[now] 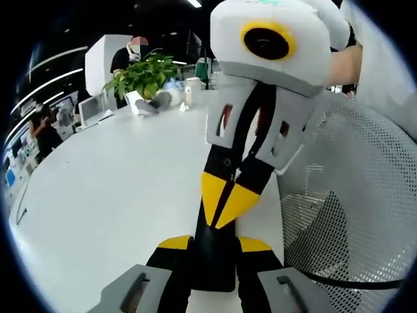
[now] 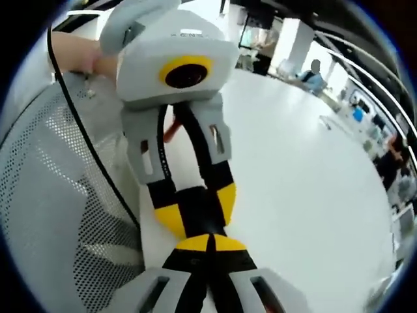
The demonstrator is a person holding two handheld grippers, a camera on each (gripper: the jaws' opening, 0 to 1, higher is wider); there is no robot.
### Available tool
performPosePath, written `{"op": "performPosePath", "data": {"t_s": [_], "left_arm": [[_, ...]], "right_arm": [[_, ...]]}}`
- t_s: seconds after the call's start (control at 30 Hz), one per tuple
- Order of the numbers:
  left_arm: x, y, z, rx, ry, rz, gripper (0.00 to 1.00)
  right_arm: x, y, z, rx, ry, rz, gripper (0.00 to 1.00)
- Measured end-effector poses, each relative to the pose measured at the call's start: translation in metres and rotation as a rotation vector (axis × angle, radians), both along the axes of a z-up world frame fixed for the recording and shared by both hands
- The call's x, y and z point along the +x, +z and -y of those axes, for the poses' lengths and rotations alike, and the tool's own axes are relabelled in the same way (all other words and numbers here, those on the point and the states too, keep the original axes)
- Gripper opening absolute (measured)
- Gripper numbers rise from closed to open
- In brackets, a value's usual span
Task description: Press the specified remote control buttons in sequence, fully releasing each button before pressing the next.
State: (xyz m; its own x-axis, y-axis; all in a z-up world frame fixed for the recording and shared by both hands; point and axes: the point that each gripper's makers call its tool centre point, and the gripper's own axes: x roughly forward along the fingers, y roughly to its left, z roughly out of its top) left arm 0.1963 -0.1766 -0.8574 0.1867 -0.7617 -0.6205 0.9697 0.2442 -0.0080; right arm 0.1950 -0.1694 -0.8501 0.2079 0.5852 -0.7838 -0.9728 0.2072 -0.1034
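Between the yellow-tipped jaws of the left gripper (image 1: 214,246), at the bottom of the left gripper view, sits the remote control (image 1: 212,264), a dark slab clamped by its sides and held above the white table (image 1: 111,189). Meeting it from the far end is the right gripper (image 1: 225,201). Its two yellow tips are drawn together into a single point with nothing between them, and that point rests on or just at the remote's upper face. The right gripper view shows the same meeting from the other side, with its own closed tips at the bottom and the remote pinched between the other claw's tips just beyond. I judge this to be a press in hand. The buttons themselves are hidden under the tips, so which button it is, and how many of the sequence are done, cannot be told. What is surely left is to lift the point fully clear before going to the next button. Beside the grippers stands a mesh chair back (image 1: 355,195), with a black cable (image 2: 91,153) trailing across it. Farther off on the table are a potted plant (image 1: 143,75) and some small items beside it, too small to name, and people stand at the edges of the room.
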Motion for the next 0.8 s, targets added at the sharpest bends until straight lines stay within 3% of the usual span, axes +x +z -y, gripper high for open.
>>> {"op": "performPosePath", "data": {"t_s": [0.27,0.8], "left_arm": [[0.0005,-0.0002,0.0002,0.001,0.011,0.0,0.25],[0.0008,-0.0001,-0.0011,-0.003,0.026,0.0,0.25]], "right_arm": [[0.0018,0.0016,0.0009,0.149,-0.088,-0.033,0.0],[-0.0002,0.0024,-0.0021,0.176,-0.091,-0.063,0.0]]}}
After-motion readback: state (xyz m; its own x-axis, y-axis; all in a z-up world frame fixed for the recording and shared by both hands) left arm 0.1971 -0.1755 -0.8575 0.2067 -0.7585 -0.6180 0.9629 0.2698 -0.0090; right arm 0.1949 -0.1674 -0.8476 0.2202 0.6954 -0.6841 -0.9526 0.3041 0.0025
